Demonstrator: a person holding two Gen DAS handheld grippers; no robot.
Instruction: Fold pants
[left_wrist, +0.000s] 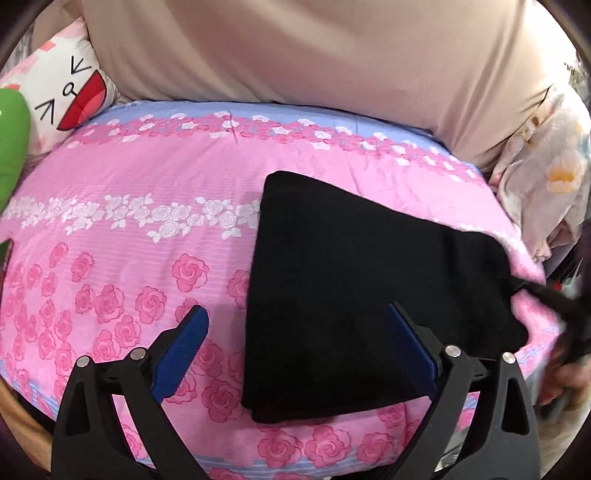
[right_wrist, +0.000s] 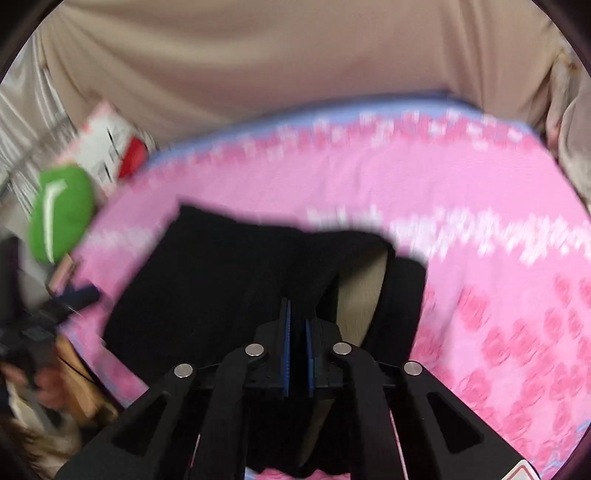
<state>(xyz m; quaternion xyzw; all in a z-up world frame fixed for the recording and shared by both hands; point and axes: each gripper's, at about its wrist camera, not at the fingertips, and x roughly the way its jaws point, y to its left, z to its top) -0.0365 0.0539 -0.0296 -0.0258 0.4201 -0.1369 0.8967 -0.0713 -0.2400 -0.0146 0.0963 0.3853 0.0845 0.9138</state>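
The black pants (left_wrist: 351, 288) lie folded in a flat stack on the pink rose-print bedspread (left_wrist: 129, 206). My left gripper (left_wrist: 295, 308) hovers over their near left edge, wide open, with its blue pads (left_wrist: 184, 347) apart from the cloth and holding nothing. In the blurred right wrist view the pants (right_wrist: 207, 280) fill the middle, with a beige inner lining (right_wrist: 358, 291) showing where the cloth is lifted. My right gripper (right_wrist: 297, 314) is shut on a raised edge of the pants. That lifted corner (left_wrist: 532, 291) is drawn to the right in the left wrist view.
A white cartoon-face pillow (left_wrist: 70, 96) and a green plush (left_wrist: 11, 147) sit at the bed's far left. Beige fabric (left_wrist: 314, 55) hangs behind the bed. A pale floral blanket (left_wrist: 543, 184) is bunched at the right. A hand (left_wrist: 565, 384) shows at the right edge.
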